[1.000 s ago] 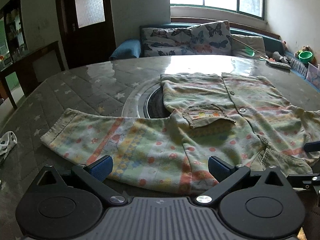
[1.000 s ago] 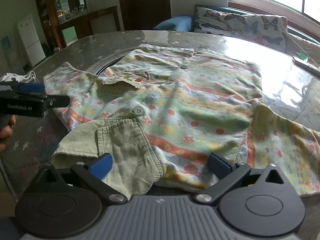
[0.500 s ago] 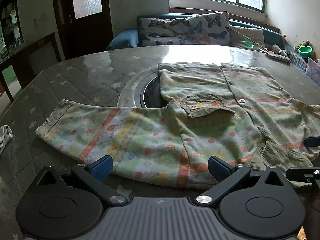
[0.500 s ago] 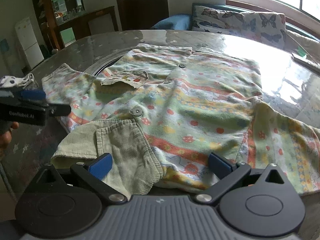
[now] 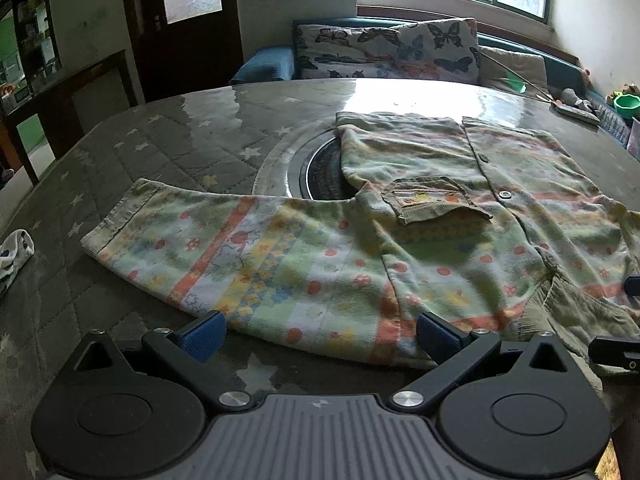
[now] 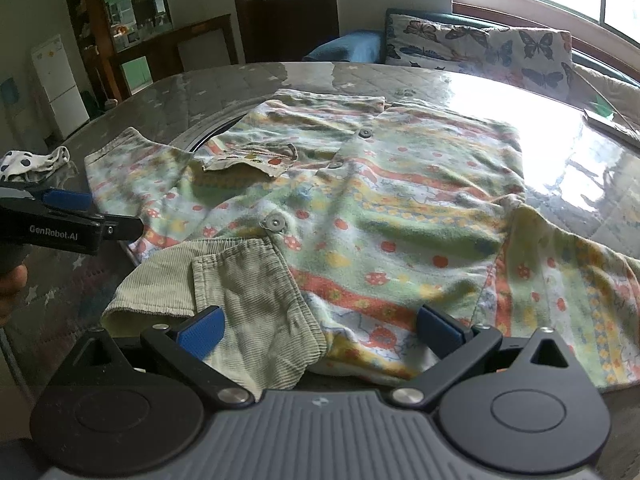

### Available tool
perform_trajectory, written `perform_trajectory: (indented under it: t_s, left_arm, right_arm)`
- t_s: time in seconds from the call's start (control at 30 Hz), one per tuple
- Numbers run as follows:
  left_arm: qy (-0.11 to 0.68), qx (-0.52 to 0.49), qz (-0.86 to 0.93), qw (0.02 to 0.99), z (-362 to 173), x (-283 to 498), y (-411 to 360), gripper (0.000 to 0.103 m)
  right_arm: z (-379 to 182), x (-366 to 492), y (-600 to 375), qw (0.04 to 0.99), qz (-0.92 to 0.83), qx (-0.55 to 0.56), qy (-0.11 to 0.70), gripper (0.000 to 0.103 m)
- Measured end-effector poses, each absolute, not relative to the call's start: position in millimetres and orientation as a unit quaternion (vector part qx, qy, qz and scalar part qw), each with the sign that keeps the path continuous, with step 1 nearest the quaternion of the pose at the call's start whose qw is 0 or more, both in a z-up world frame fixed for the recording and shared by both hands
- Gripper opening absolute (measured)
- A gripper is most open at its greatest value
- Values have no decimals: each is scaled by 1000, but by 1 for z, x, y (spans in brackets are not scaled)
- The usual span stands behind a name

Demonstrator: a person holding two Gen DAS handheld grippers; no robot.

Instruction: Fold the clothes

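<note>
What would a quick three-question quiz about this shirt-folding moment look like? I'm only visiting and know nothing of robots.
1. True or false: the left gripper is clamped on the shirt.
2. Which part of the shirt lies nearest the right gripper? A. the corduroy collar B. the chest pocket C. the far hem
3. Fill in: on the table, left of the shirt's sleeve, lies a small white cloth with dark ____.

Key: 1. False; its jaws are wide open, the sleeve just ahead of them. 2. A. 3. Spots.
</note>
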State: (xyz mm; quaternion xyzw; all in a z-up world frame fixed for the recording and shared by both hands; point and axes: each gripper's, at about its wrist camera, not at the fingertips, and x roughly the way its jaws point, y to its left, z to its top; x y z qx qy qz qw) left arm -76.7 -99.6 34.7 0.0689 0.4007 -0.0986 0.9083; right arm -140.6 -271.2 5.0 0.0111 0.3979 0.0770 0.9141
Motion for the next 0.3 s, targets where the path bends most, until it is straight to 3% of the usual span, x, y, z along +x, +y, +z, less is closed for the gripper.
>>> perform_trajectory:
  t_s: [0.3]
  left_arm:
    - [398,52,-89,911,37,-75,-93,103]
  right_arm:
    - [5,-141,-271,914,77,11,397,103]
